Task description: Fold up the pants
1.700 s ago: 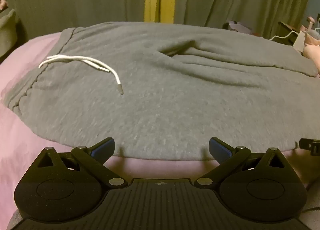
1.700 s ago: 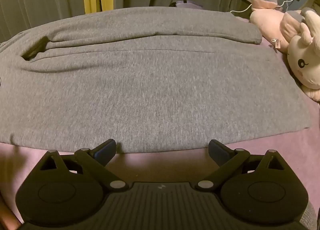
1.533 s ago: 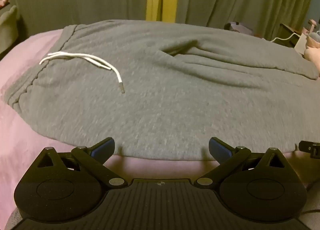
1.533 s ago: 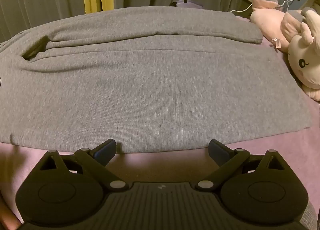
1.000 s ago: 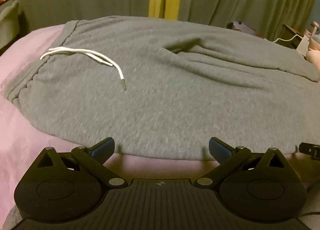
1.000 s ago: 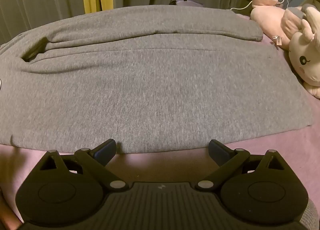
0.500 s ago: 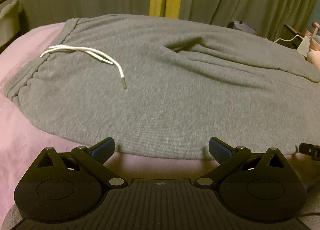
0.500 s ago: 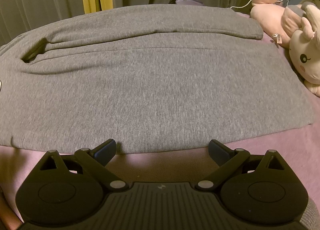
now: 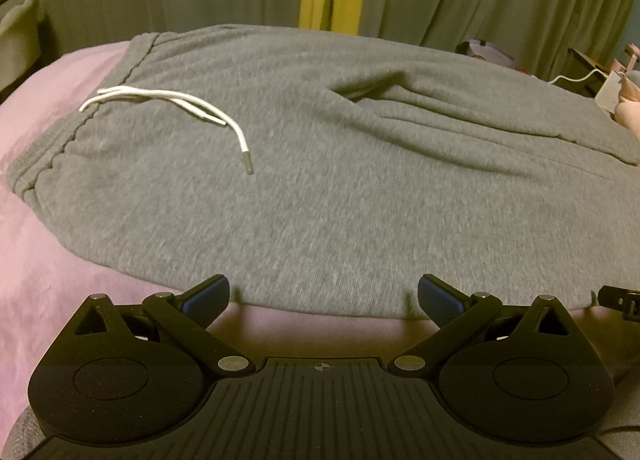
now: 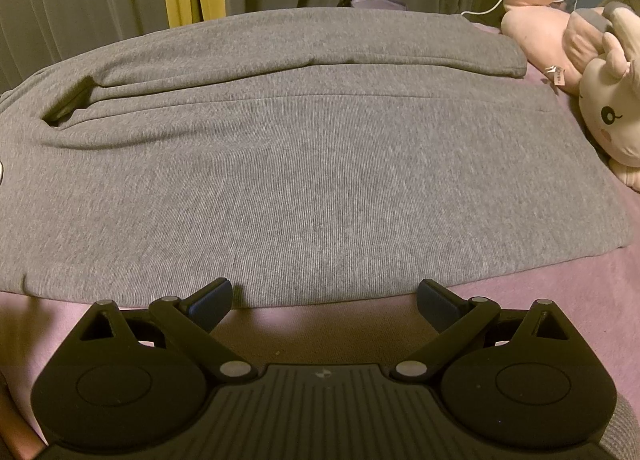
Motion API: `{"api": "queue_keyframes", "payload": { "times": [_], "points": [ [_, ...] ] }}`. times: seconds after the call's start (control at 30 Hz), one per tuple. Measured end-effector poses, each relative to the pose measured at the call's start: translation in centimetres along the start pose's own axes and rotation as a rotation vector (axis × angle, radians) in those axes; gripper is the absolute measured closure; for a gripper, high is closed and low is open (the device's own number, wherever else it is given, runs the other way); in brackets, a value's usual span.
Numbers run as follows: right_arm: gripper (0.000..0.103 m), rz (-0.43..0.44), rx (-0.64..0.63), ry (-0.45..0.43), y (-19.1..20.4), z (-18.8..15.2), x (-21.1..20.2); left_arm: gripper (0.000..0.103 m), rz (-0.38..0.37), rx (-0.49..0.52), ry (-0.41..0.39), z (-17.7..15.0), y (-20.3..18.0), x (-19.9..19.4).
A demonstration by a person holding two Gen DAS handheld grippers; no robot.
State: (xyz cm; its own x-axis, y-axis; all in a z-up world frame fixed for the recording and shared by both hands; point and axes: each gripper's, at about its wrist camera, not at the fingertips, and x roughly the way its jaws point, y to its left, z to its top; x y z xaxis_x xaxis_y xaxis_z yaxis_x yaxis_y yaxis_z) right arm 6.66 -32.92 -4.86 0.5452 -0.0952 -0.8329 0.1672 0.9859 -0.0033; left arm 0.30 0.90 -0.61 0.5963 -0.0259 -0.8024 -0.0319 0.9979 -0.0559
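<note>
Jaws of left gripper (image 9: 323,296) and right gripper (image 10: 324,298) spread wide, both empty, poised just short of the sweatpants' (image 9: 340,187) near edge. Pants lie flat on the pink bedsheet (image 9: 44,244), long axis crosswise to both grippers. Waistband and white drawstring (image 9: 172,103) lie leftward, nearer the left gripper; leg hems (image 10: 592,227) rightward, beside the plush bunny (image 10: 608,115).

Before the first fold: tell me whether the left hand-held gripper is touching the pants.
Apart. The left wrist view shows the left hand-held gripper open, with pink bedding visible between its fingertips and the near edge of the pants.
</note>
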Motion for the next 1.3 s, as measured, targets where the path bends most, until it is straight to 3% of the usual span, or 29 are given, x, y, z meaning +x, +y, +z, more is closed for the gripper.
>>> {"api": "queue_keyframes", "payload": {
  "times": [1.3],
  "points": [
    [0.004, 0.000, 0.000, 0.002, 0.19, 0.06, 0.13, 0.000, -0.012, -0.012, 0.012, -0.01, 0.06, 0.00]
  ]
}}
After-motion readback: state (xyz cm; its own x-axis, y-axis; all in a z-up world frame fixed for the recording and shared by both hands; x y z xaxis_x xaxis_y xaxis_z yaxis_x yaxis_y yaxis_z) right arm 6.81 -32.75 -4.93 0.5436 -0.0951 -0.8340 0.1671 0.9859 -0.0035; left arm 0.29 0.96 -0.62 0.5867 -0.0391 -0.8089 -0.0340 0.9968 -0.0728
